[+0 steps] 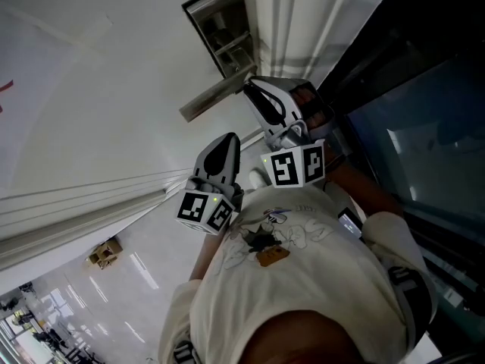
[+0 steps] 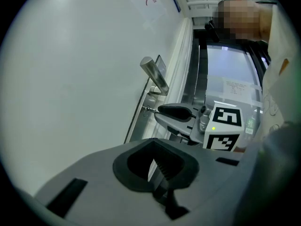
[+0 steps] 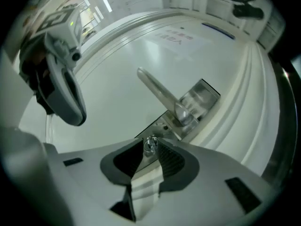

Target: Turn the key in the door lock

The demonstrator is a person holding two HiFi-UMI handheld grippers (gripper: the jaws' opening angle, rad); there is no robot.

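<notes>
Counting: two tools, two marker cubes, one lever, one plate, one key, one door. The right tool (image 3: 151, 149) is clamping the key (image 3: 149, 143) at its very tips, jaws standing a sliver apart around the key head. The key is sitting in the lock in the plate (image 3: 200, 98), just beside the lever hub. It is small and shiny metal, and its head shape is too small to tell. The left tool (image 2: 153, 166) is holding its jaws together with nothing between them. It is hanging near the right tool, apart from the lock, and looking along the door toward it. Each tool is showing grey moulded shells and black ribbed pads (image 3: 171, 161). The cubes are white with black square markers, one (image 1: 204, 209) riding on the left tool and one (image 1: 295, 165) on the right. The lever (image 3: 157, 91) is a flat, straight bar of brushed metal, sticking out from the plate. The plate is a long metal rectangle lying flat on the door. The door (image 3: 117, 79) is smooth, white and matte, carrying one printed sheet (image 3: 181, 34) further along. White ridged frame moulding (image 3: 244, 107) is running alongside the plate. The person's white printed shirt (image 1: 303, 279) is filling the lower head view.
</notes>
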